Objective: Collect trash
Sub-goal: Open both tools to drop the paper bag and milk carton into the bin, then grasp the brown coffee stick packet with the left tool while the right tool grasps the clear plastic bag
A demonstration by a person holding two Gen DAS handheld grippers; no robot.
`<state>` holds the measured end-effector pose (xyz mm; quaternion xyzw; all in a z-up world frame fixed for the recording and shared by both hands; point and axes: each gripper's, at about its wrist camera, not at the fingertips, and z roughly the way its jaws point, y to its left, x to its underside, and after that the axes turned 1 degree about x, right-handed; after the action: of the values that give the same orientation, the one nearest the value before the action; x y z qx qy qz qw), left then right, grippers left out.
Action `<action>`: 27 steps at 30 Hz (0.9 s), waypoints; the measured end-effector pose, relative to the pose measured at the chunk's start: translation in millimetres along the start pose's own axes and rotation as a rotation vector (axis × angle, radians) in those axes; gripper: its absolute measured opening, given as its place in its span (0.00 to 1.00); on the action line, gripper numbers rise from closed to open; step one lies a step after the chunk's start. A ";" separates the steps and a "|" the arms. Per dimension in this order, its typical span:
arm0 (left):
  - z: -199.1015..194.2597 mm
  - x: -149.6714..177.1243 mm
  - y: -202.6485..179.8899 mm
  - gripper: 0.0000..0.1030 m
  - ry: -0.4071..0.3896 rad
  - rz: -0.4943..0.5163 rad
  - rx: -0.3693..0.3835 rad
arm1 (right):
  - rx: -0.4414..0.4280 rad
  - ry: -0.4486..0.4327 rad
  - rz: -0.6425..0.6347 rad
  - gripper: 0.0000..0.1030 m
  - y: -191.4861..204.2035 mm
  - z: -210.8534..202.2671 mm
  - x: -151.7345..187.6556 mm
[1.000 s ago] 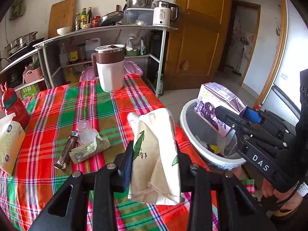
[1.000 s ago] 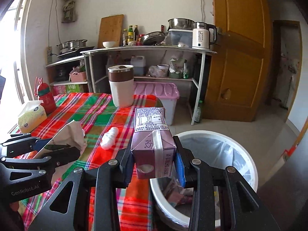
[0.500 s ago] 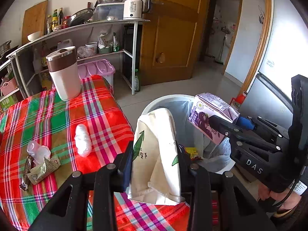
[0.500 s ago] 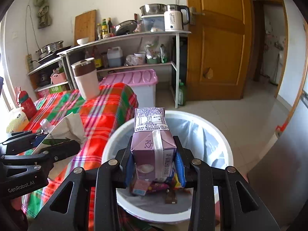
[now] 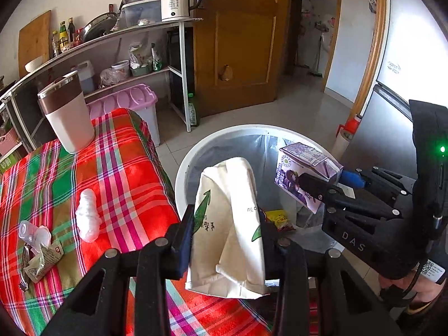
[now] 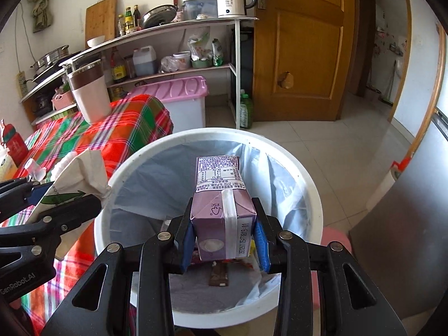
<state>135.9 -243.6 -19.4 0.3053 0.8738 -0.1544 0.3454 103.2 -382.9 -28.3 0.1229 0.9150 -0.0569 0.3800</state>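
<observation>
- Right gripper (image 6: 224, 238) clamped on a purple carton (image 6: 222, 210), held over the open bin (image 6: 310, 193), ready to drop.
- Left gripper (image 5: 226, 238) clamped on a crumpled paper bag (image 5: 229, 224), at the bin's near rim beside the table edge; not fully over the opening, by my read.
- Bin already has a few wrappers at the bottom, so some trash is collected.
- Left on the table (image 5: 126, 173): a white wad (image 5: 86, 215), a small clear plastic cup (image 5: 33, 233), a torn wrapper (image 5: 42, 260).
- Tumbler (image 5: 67, 112) probably isn't trash.
- Progress: roughly midway; two drops pending, then another table pass.
</observation>
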 end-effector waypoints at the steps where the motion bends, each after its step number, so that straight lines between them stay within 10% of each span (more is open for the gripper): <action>1: 0.6 0.1 -1.1 0.38 0.000 0.003 -0.005 | 0.004 0.006 0.001 0.36 -1.9 1.9 0.5; 8: 2.2 -1.7 -2.7 0.60 -0.004 -0.002 0.002 | 0.034 0.024 -0.006 0.38 -4.2 7.4 0.7; 27: -41.0 6.7 17.1 0.63 -0.084 -0.043 -0.026 | -0.001 -0.027 0.001 0.50 12.5 -22.6 2.9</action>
<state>122.1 -207.9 4.2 0.2753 0.8670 -0.1628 0.3822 89.2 -365.9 -14.6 0.1226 0.9097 -0.0578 0.3924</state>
